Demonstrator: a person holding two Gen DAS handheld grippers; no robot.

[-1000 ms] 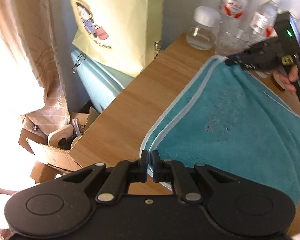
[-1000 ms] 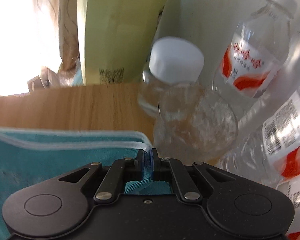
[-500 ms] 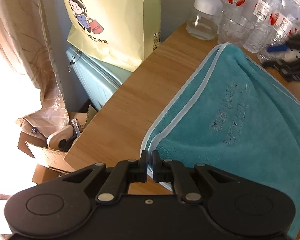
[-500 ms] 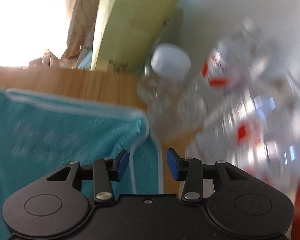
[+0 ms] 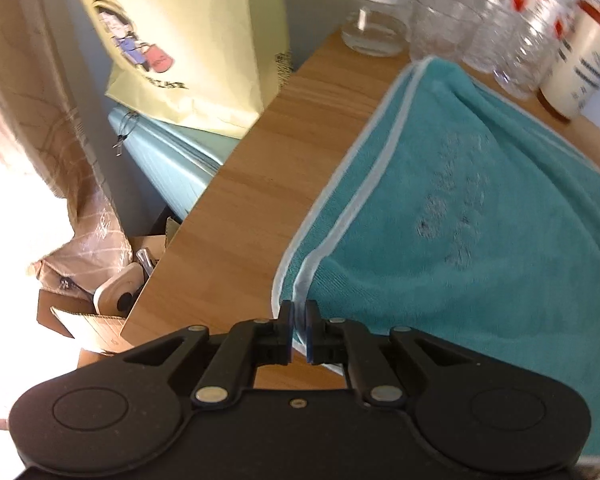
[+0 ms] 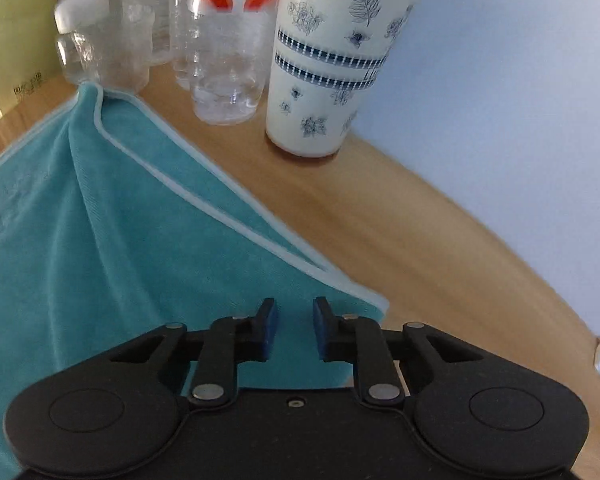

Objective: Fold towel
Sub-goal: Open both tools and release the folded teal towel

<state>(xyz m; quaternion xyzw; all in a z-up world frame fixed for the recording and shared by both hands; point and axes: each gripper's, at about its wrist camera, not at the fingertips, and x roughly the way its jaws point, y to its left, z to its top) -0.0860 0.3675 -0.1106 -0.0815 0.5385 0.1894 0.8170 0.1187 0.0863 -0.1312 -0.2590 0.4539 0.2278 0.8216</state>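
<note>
In the left wrist view, a yellow paper bag (image 5: 188,40) fills the upper left, leaning beside the desk (image 5: 260,184), off its edge. At bottom centre the left tool (image 5: 299,330) is clenched on the near corner of the teal towel (image 5: 460,240), where two pale trimmed edges run side by side. That suggests the towel already lies doubled over once, and the pinch keeps both layers aligned. To the right the towel spreads flat across the desk; a lidded jar (image 5: 378,8) and clear bottles (image 5: 512,20) crowd the upper right, just beyond its far corner.

In the right wrist view, the towel (image 6: 100,240) fills the left, with a ridge running up to its far corner. The right tool (image 6: 294,330), bottom centre, is released and hovers over the nearer corner, gripping nothing. A patterned cup (image 6: 332,60) stands near the towel's edge, so any lift there should stay low.
</note>
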